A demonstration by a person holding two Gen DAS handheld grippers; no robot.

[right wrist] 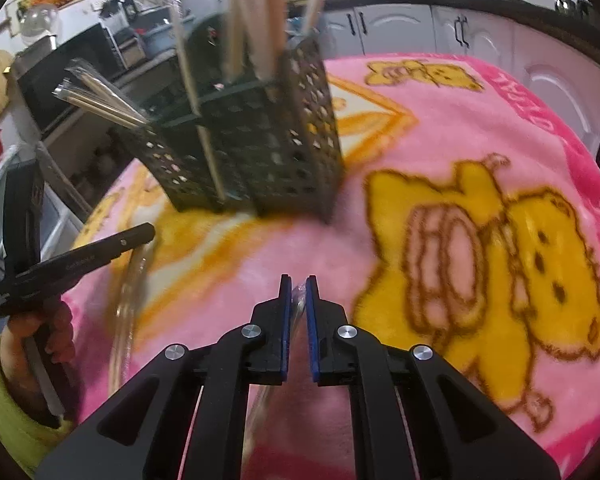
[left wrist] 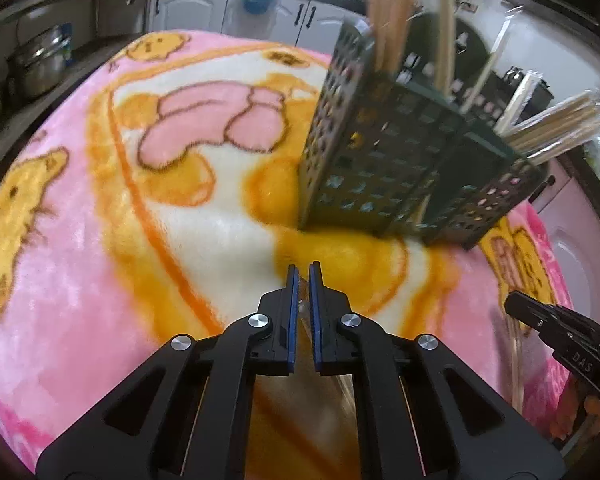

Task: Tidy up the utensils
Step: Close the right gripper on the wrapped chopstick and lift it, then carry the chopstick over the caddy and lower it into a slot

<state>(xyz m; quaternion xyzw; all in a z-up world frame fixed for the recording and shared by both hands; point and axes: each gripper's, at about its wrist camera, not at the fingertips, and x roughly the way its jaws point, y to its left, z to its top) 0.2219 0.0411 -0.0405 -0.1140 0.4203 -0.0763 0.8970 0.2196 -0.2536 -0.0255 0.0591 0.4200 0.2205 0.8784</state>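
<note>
Wrapped chopsticks (left wrist: 303, 307), long and thin in a clear sleeve, are pinched between the pads of the left tongs (left wrist: 304, 276). The jaws stand narrow, with only the crinkled plastic between them. The right tongs (right wrist: 299, 285) are drawn in just as close on a second packet (right wrist: 299, 295) of the same clear wrap, though its contents are hard to make out. Both tongs point down at the pink blanket (left wrist: 100, 280) that covers the tabletop.

Beyond them, a little way off, stands the green holder (left wrist: 388, 160), a perforated box with several compartments. It already holds loose chopsticks (left wrist: 392, 12), upright, and a wrapped bundle (left wrist: 560, 132) leaning out of its far end.

The pick-up looks done, so the step in hand is carrying to the holder. The next move calls for lifting each packet clear of the blanket, tipping it upright and lowering it into a free compartment.
</note>
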